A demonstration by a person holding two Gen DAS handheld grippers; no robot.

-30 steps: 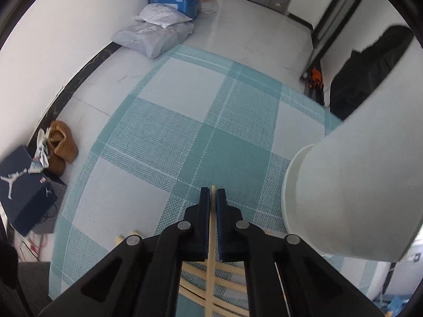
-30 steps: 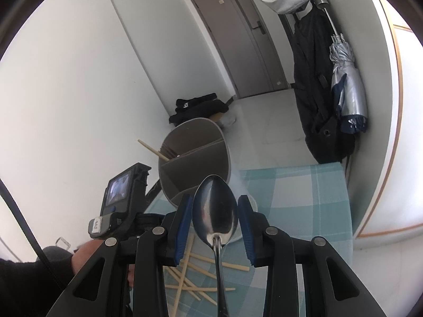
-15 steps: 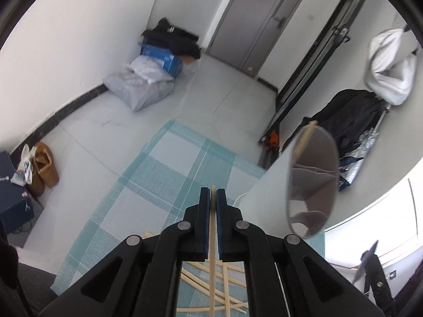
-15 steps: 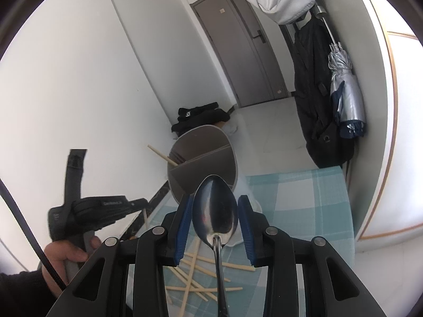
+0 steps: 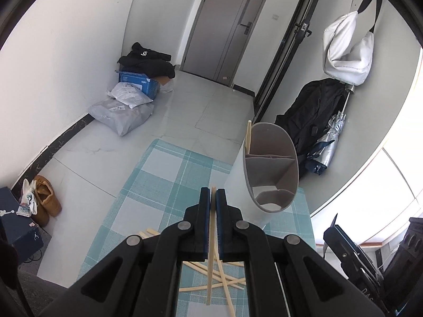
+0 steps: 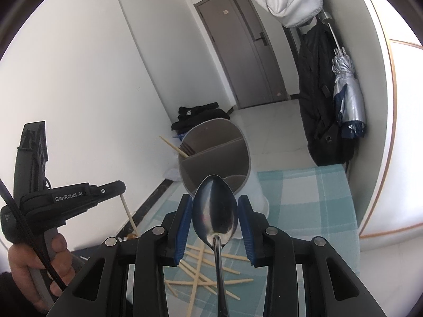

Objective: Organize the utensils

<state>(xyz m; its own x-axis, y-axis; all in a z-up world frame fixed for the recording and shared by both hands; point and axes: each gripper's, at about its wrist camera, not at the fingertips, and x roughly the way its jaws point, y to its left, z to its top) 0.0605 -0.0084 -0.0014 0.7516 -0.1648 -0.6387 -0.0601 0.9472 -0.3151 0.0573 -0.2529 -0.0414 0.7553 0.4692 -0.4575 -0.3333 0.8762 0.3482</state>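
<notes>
The counter (image 5: 169, 182), under its teal checked cloth, sits lower and farther off in the left wrist view than a second ago, because the left gripper (image 5: 214, 198) has lifted clear of it and tipped up toward the room. That lift brings the one holder (image 5: 269, 174), a tall white divided cylinder, into full view at two o'clock of the fingers with its gray compartments open, so a drop into it looks like the likely next step. The left fingers are pinched narrow on a single chopstick (image 5: 210, 251), which runs back between them toward six o'clock. One more chopstick (image 6: 174, 146) already stands in the holder's far compartment. The right gripper (image 6: 214, 210) has barely shifted; its fingers stand part open around one metal spoon (image 6: 214, 211), seemingly holding the bowl. About seven loose chopsticks (image 6: 208, 274) lie crossed on the cloth near six o'clock, though the overlap makes that count uncertain.
</notes>
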